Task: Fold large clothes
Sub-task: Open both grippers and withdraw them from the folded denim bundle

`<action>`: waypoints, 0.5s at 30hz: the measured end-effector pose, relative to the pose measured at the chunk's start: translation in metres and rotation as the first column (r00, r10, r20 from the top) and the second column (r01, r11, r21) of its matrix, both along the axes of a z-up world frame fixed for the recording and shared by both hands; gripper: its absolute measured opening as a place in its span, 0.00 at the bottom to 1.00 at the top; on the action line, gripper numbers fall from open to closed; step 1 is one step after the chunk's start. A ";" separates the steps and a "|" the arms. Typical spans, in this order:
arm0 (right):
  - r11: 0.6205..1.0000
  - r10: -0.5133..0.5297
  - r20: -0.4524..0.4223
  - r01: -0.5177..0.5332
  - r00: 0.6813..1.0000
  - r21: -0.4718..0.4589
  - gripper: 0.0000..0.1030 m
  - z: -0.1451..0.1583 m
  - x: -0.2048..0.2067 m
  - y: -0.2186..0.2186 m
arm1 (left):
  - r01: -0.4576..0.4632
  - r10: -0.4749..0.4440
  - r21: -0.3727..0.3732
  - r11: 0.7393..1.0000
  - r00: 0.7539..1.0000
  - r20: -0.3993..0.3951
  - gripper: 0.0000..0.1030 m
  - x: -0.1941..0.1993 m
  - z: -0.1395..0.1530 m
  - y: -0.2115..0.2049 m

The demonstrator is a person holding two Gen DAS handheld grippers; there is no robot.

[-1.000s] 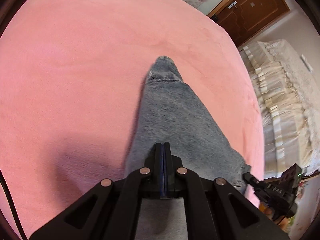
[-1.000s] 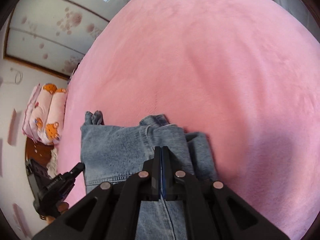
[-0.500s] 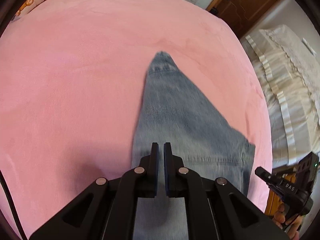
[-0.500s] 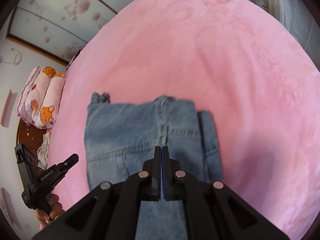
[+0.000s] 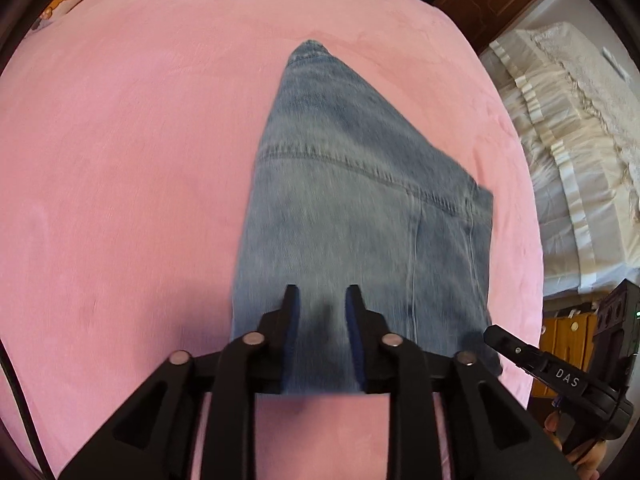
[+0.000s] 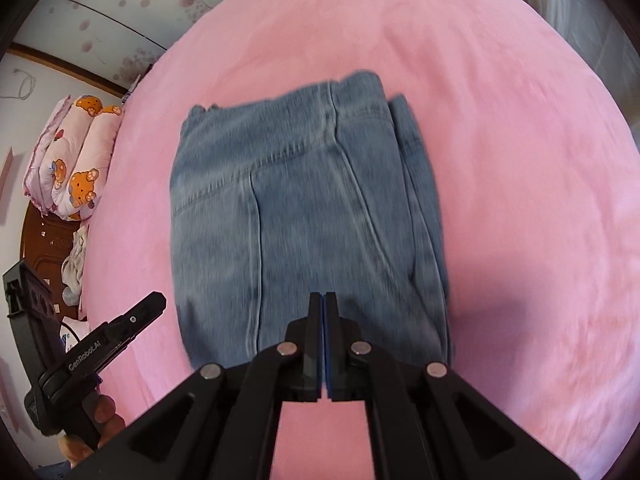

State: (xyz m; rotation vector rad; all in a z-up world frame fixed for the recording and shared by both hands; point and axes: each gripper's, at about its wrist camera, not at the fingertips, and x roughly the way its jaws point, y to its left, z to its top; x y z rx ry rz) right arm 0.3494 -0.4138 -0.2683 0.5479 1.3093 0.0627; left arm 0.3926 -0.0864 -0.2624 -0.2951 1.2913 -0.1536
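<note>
Finishing the fold, jeans (image 5: 352,208) are released: left hand-held gripper (image 5: 320,300) opening empty, right hand-held gripper (image 6: 324,300) pressed together, empty; smoothing is judged next.

Folded blue jeans (image 6: 304,208) lie flat on the pink bed (image 6: 520,160). Above their near edge, the right gripper (image 6: 323,300) has its fingers pressed together, empty. The left gripper (image 6: 154,306) hovers at near left.

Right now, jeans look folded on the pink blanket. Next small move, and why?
Probably lift both clear. The folded blue denim jeans lie flat on the pink plush blanket; the left hand-held gripper is opening with nothing pinched, and the right hand-held gripper is shut, empty.
</note>
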 end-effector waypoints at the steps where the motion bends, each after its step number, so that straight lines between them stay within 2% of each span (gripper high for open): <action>1: 1.000 -0.005 -0.008 0.005 1.000 0.006 0.01 0.001 -0.006 0.001 | 0.005 -0.005 0.012 1.000 1.000 -0.012 0.28 -0.007 0.001 -0.003; 2: 1.000 -0.008 -0.021 0.009 1.000 0.019 0.01 0.001 -0.013 0.002 | 0.008 -0.008 0.018 1.000 1.000 -0.025 0.31 -0.012 0.002 -0.004; 4: 1.000 -0.007 -0.042 0.008 0.999 0.030 0.01 0.002 -0.021 0.005 | 0.011 -0.009 0.033 0.999 0.999 -0.048 0.46 -0.025 0.005 -0.007; 5: 1.000 -0.003 -0.049 0.004 0.999 0.024 0.01 0.005 -0.027 0.007 | 0.014 -0.012 0.042 0.999 0.999 -0.050 0.49 -0.031 0.007 -0.008; 7: 1.000 0.003 -0.053 -0.003 0.999 0.006 0.01 0.010 -0.035 0.009 | 0.019 -0.015 0.059 0.998 0.998 -0.053 0.62 -0.043 0.012 -0.011; 9: 1.000 0.004 -0.056 -0.004 0.998 0.000 0.06 0.013 -0.042 0.010 | 0.016 -0.012 0.055 0.998 0.998 -0.062 0.72 -0.052 0.017 -0.013; 11: 1.000 0.001 -0.051 -0.001 0.999 -0.007 0.31 0.018 -0.047 0.009 | 0.023 -0.019 0.056 0.998 0.997 -0.074 0.80 -0.059 0.023 -0.016; 13: 1.000 -0.003 -0.043 0.002 0.999 -0.020 0.44 0.024 -0.051 0.006 | 0.037 -0.032 0.070 0.997 0.996 -0.078 0.88 -0.065 0.028 -0.018; 15: 0.999 0.000 -0.040 -0.002 0.999 -0.041 0.51 0.027 -0.053 0.004 | 0.052 -0.044 0.093 0.994 0.996 -0.079 0.91 -0.069 0.033 -0.020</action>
